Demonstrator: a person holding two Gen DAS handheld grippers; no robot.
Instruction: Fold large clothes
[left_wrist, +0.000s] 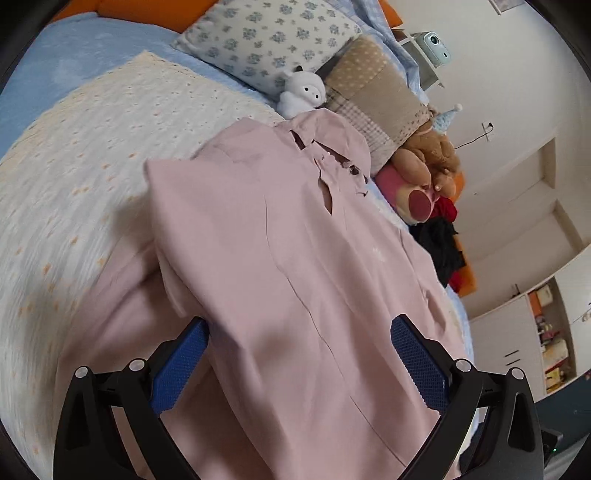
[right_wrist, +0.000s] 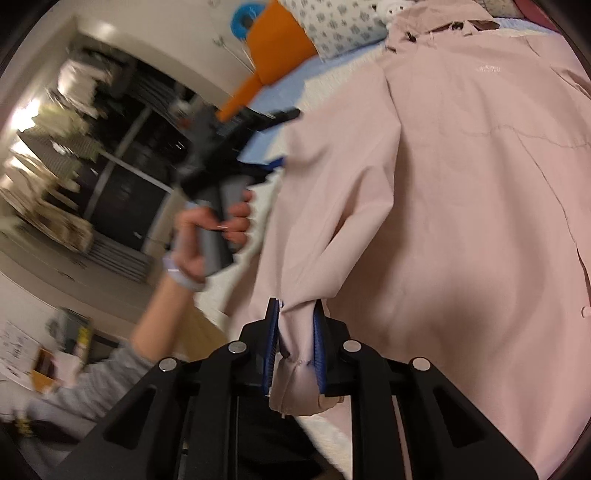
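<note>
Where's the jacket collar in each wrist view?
Left wrist: the collar sits above centre, at the pink jacket's far end, beside the white plush.
Right wrist: collar at the top edge, right of centre.
Shared landmark: the floral pillow.

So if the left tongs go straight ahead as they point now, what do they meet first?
Probably the pink jacket: the open left tongs already straddle it. Depth is unclear.

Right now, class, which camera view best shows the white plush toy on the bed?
The left wrist view: the white plush toy sits whole and sharp between the floral pillow and the pink jacket. The right wrist view shows only a white sliver of it at the top edge.
</note>
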